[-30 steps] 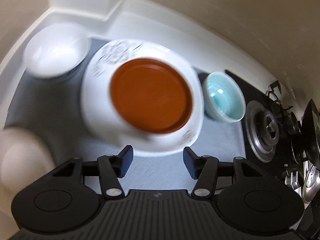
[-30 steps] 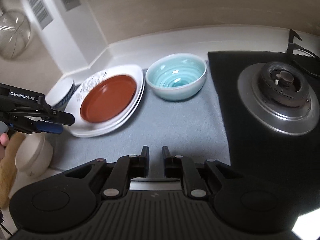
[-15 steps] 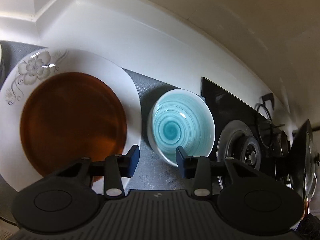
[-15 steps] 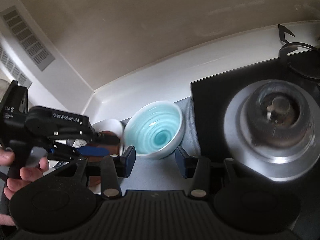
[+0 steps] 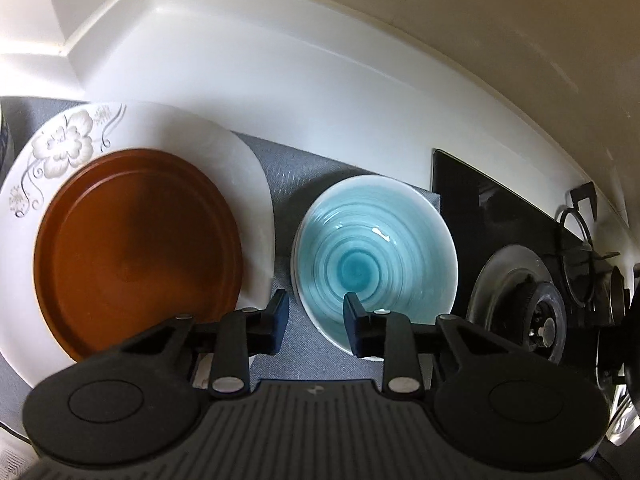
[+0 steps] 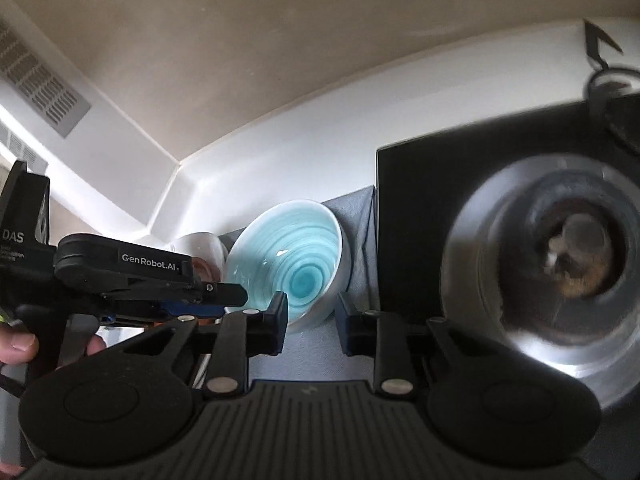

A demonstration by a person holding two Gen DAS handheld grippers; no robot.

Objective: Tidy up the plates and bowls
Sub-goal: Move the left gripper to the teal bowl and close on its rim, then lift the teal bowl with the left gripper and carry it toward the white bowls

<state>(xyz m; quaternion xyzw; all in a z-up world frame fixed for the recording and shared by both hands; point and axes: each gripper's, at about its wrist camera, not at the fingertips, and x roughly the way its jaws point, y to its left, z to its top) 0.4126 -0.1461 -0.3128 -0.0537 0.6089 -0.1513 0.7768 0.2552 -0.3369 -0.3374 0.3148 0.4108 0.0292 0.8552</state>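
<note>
1. Two hand-held tools close in on a blue bowl [image 5: 376,256] standing on the grey mat [image 5: 288,168] of a kitchen table, hard against the black stove [image 5: 476,200].
2. Seen from the left tool [image 5: 314,314], the bowl lies dead ahead toward 12 o'clock, its near rim between the two fingers; the jaws have just been narrowing, part-open, pads not pressing it.
3. The right tool [image 6: 310,316] has the bowl at about 11 o'clock, beyond its tips; its jaws, also just narrowed, hold nothing.
4. The left tool looks the nearer, likely the one to grip the rim.
5. The bowl is round, glossy, glazed in turquoise rings with a white outside. At its 9 o'clock, a smooth brown plate [image 5: 136,252] rests on a white flowered plate [image 5: 64,144].
</note>
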